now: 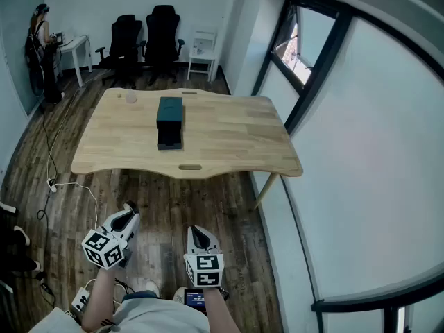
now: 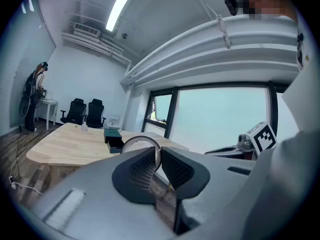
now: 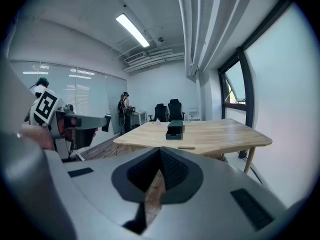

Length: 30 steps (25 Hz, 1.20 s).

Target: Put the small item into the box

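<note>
- The surface [image 1: 229,130] is a pale wooden top. It stands ahead of the person, well apart from both grippers, which hang over the plank floor short of its near edge.
- The box [image 1: 170,113] is dark teal and lies near the middle of the surface, with its long axis running away from the person. Its near end looks darker and lower, perhaps a tray slid out toward the person, but I cannot tell for sure.
- The left gripper [image 1: 125,219] has its jaws drawn almost together, leaving only a narrow gap, and they appear to pinch the rim of a ring [image 2: 141,138]. From this gripper the box lies ahead and a little to the right, so the coming move is a long forward reach over the near edge.
- The right gripper [image 1: 196,234] has its jaws meeting at the tips with nothing between them; only floorboards show through the slot below. It sits closer to the box's line, yet neither gripper is clearly the nearer. By my reading the carry falls to the left.
- The ring is a thin pale band standing on edge. It arches above the jaws, with one side running down between them, and the surface shows through its opening. It is probably the small item, and it looks light and stiff.
- A small pale object [image 1: 130,98] sits at the far left of the surface, apart from the box — too small to identify.
</note>
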Available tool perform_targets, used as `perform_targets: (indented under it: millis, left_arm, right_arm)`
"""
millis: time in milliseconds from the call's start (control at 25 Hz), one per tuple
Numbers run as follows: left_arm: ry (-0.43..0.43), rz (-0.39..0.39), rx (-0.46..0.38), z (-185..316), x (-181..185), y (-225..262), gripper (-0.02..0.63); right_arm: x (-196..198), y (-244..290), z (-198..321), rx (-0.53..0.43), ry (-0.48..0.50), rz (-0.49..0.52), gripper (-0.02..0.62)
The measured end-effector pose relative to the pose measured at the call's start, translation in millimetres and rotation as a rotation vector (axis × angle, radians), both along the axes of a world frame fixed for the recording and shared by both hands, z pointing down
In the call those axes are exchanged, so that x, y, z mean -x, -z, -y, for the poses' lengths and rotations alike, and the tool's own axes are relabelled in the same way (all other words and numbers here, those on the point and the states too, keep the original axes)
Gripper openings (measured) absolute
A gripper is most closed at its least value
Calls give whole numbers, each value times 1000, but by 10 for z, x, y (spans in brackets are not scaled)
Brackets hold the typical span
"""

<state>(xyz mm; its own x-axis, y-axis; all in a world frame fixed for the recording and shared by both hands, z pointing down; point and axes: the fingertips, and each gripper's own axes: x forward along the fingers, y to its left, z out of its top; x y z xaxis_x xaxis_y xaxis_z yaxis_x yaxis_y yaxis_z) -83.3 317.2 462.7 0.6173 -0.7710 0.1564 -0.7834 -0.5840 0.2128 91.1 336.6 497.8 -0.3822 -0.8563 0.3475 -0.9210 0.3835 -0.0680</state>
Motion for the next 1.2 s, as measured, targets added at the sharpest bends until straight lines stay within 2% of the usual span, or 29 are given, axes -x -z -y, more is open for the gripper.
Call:
perform_targets:
  millis: [360, 680, 960, 1200]
  left_arm:
    - [17, 6, 7, -225, 66, 3, 40]
    - [24, -3, 6, -102, 41, 20, 40]
    - [16, -20, 8, 416, -63, -75, 40]
    - [21, -31, 9, 1322, -81, -209, 40]
  right_arm:
    - [21, 28, -202, -16, 10, 11, 3]
    - [-49, 18, -116, -15, 3, 44, 5]
    - [-164, -92, 386, -10, -13, 12, 5]
    - [-164, -232, 1249, 0, -8, -7, 5]
